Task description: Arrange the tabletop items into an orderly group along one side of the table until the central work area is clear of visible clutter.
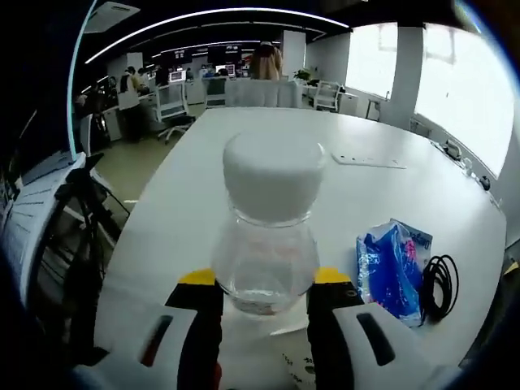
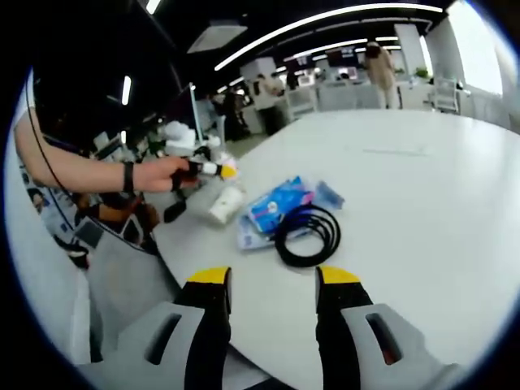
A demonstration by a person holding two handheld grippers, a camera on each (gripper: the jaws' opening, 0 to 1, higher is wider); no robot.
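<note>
Gripping the clear white-capped bottle [image 1: 266, 236] near the table's [image 1: 244, 146] near-left edge, the left gripper [image 1: 264, 288] risks knocking it off, while the right gripper [image 2: 272, 280] hovers open-jawed near the coiled black cable [image 2: 307, 236].

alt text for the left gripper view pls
The left gripper has its yellow-tipped jaws closed on a clear jar with a white lid, on a white table. To the right lie a blue packet and a coiled black cable.
</note>
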